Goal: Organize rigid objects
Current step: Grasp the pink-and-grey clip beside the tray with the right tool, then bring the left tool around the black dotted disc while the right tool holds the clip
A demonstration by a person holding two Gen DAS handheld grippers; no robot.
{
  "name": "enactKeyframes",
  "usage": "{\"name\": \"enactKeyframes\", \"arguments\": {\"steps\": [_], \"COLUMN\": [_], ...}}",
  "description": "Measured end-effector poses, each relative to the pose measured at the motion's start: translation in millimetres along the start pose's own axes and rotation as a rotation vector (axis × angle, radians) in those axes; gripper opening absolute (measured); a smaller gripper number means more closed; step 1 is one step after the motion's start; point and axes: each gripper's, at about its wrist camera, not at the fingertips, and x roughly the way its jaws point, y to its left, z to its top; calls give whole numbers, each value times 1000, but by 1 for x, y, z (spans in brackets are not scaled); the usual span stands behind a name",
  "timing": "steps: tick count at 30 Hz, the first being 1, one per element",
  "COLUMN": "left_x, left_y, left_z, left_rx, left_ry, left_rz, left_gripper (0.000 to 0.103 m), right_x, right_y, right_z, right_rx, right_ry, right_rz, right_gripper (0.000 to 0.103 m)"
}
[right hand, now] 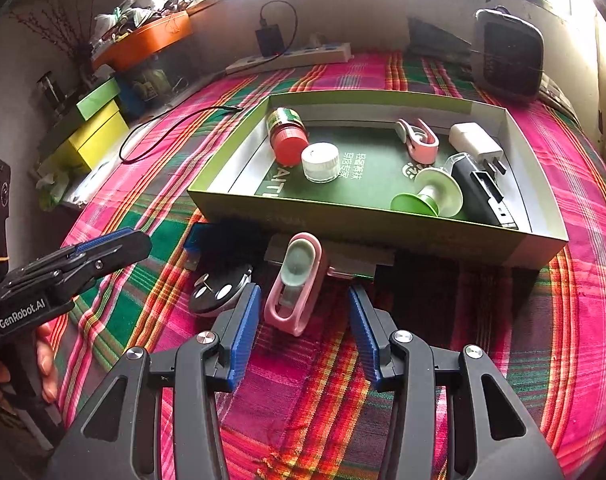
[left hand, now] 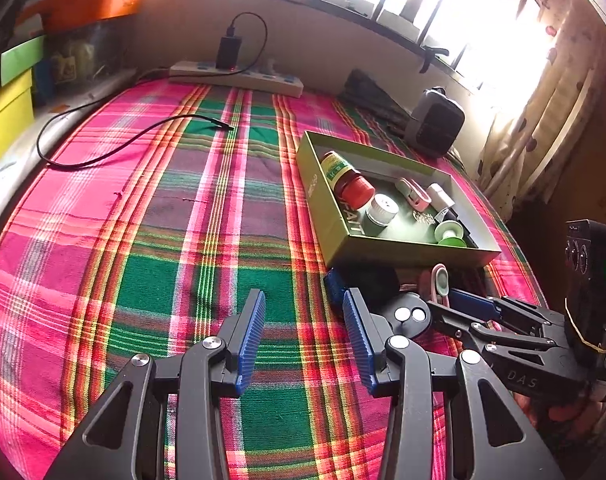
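Right wrist view: the right gripper (right hand: 303,312) is held partly open over the plaid cloth (right hand: 423,400), nothing gripped. Just ahead, between the blue pads, a pink clip-like holder (right hand: 295,284) is laid with its long axis pointing away toward the green box (right hand: 343,220); its make cannot be told. The left gripper (left hand: 303,320) is likewise seen half open and empty.

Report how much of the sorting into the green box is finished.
Done: the green box already holds a red-capped bottle, white jar, pink clip, charger and green spool. In hand: nothing; the right gripper is open before the pink holder. Left: that holder and the black disc.
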Motion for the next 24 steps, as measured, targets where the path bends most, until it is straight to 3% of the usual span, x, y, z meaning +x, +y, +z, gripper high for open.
{"name": "enactKeyframes", "arguments": {"steps": [9,11,19,24], "left_x": [1,1,0,1], "left_y": [-7,-10,-24,-35], "left_z": [-2,-3,-5,-6], "left_rx": [21,27,64,89], "left_ry": [8,11,17,27], "left_rz": [-6,-10,-34,-45], "left_gripper": [40,40,40,40], "right_x": [0,0,-2,-4], "right_y": [3,3,-2,-6], "right_z": [0,-1,-3,-6], "right_rx": [-3,-6,-7,1], "right_ry": [-11,-14,-23,-25], "right_rz": [-34,-46,-52,-39], "right_gripper": [45,36,19,19]}}
